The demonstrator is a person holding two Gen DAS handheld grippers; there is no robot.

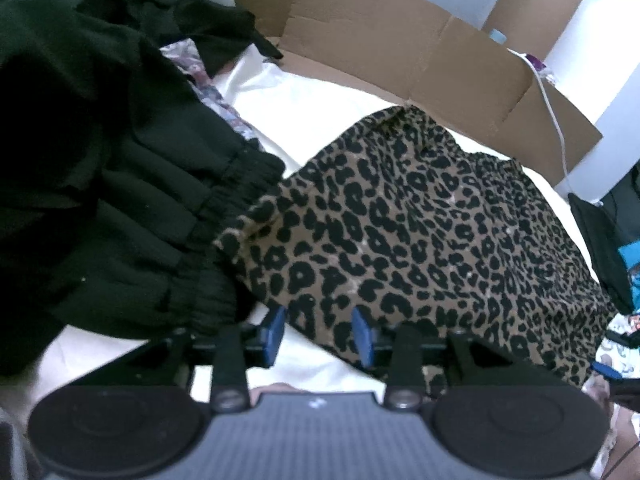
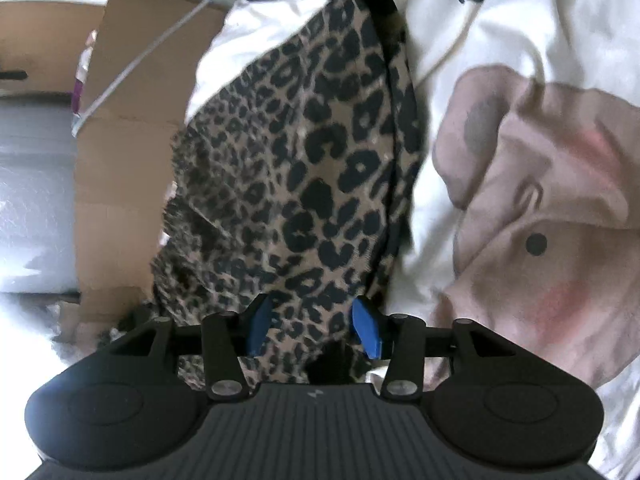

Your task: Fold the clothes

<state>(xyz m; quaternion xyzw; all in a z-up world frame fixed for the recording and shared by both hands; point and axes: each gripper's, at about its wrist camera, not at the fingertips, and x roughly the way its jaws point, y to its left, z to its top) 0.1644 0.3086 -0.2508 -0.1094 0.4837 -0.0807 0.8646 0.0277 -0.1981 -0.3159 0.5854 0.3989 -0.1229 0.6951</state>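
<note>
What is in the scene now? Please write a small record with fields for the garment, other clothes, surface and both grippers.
garment: leopard-print garment, spread on the white sheet
other clothes: black clothes piled beside it, overlapping its edge
left gripper: open, at the garment's near edge
right gripper: open, garment between its fingers
background: cardboard and a white cable behind the bed
printed bedding: right of the garment

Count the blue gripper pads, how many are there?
4 blue pads: two on the left gripper, either side of the leopard-print cloth's edge; two on the right gripper, straddling that cloth.
</note>
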